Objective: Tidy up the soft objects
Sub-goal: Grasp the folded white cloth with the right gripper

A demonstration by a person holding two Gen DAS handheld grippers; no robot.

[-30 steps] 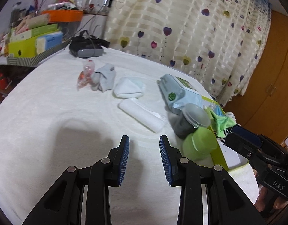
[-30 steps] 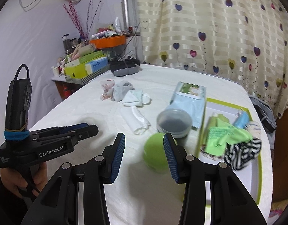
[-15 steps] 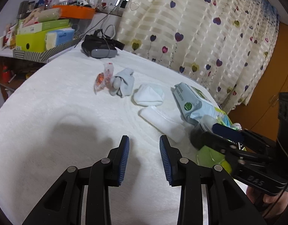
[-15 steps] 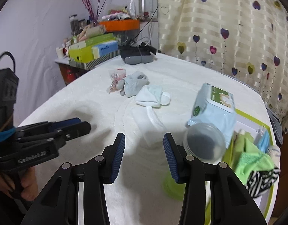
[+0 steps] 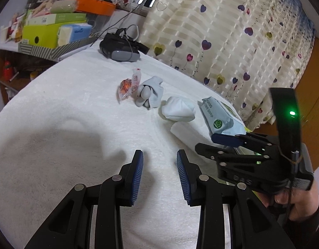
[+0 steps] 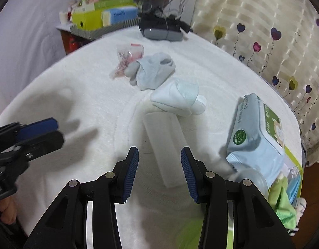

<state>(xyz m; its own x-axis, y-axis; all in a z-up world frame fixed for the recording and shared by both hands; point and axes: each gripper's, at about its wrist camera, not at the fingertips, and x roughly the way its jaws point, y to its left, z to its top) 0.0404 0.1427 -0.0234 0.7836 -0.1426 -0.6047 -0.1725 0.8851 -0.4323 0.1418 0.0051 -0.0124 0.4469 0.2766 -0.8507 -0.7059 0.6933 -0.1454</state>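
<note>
Right gripper (image 6: 159, 164) is hovering, jaws parted and empty, framing the near end of the folded white cloth strip (image 6: 162, 143); left gripper (image 5: 159, 167) is gaping over bare white tablecloth (image 5: 55, 145).

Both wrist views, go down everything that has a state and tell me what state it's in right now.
left gripper: open, empty, above bare cloth
right gripper: open, empty, lined up over the white folded cloth
white folded cloth: folded flat, lying loose
grey sock: crumpled
white sock: bundled
wipes pack: lying flat, closed
headset: resting by the curtain

Both hand-held grippers (image 5: 159, 155) (image 6: 159, 152) angle downward, jaws apart.
</note>
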